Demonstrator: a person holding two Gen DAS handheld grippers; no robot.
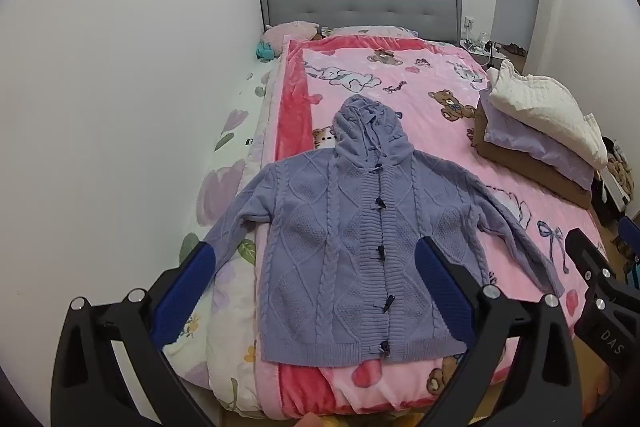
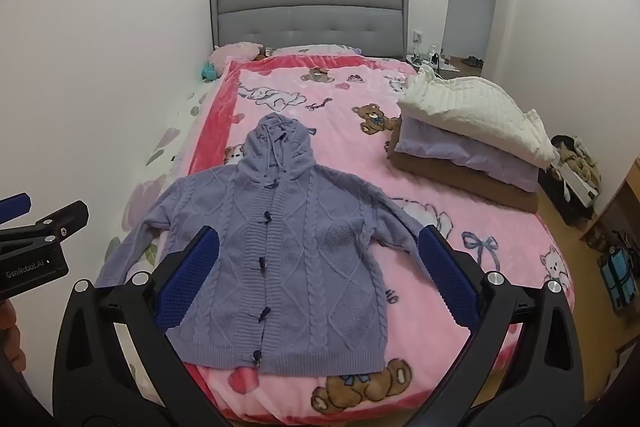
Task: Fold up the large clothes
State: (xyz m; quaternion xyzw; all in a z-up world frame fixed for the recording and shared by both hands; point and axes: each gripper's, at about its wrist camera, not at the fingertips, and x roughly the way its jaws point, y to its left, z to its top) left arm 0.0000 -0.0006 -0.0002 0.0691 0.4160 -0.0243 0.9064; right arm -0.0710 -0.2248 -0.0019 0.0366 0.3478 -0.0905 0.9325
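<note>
Folding has not begun: the purple cardigan (image 1: 352,243) lies flat and face up on the pink blanket (image 1: 432,83) near the foot of the bed, hood toward the headboard, sleeves spread to both sides. The left claw (image 1: 316,271) and right claw (image 2: 318,263) hang above it, both spread wide and pinching nothing. Start with a sleeve (each claw to its own side): pinch cuff and shoulder, then lay it across the chest without dragging the body.

Both tools (image 1: 316,291) (image 2: 318,277) agape, angled downward
</note>
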